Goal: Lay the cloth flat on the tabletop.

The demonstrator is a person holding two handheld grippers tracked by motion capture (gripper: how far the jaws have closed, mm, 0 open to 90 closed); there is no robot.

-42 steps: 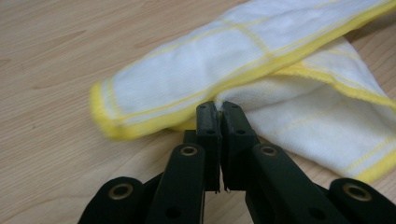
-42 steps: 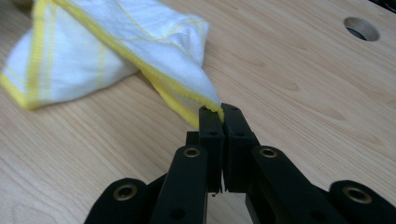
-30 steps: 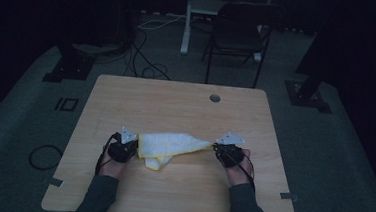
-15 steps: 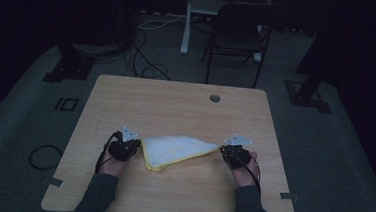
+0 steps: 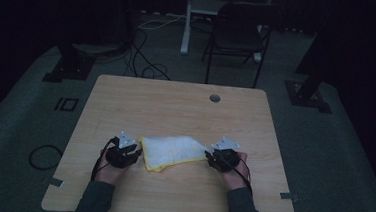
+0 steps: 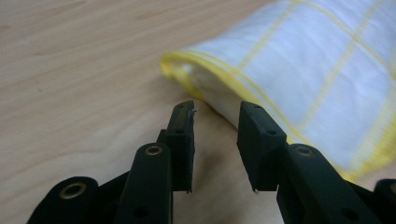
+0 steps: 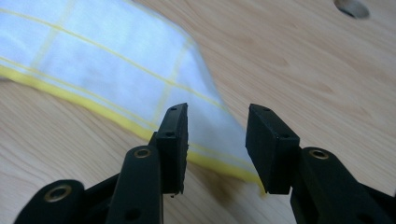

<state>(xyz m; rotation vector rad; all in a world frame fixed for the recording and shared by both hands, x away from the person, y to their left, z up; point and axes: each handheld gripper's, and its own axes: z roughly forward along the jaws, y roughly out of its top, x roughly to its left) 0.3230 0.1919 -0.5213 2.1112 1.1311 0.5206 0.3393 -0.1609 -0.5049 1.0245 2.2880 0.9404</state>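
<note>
A white cloth with yellow grid lines and a yellow hem [image 5: 173, 151] lies folded on the wooden table [image 5: 176, 105] between my two grippers. My left gripper [image 5: 137, 155] sits at the cloth's left end. Its jaws have just been opening and stand apart [image 6: 215, 126], with the folded hem [image 6: 317, 79] just beyond them and nothing pressed. At the cloth's right end is my right gripper [image 5: 210, 158]. Its jaws have also just been opening [image 7: 217, 135], and the cloth's corner [image 7: 107, 70] lies loose in the gap, free of the pads.
A round cable hole [image 5: 214, 98] is in the table near its far edge, also seen as a hole [image 7: 352, 7] from the right gripper. A dark chair [image 5: 241, 34], cables [image 5: 144, 58] and stand bases [image 5: 71, 68] are on the floor beyond the table.
Both grippers held the cloth's ends and laid it down flatter on the table. Now both have let go, their jaws stand apart, and the cloth rests by itself.
</note>
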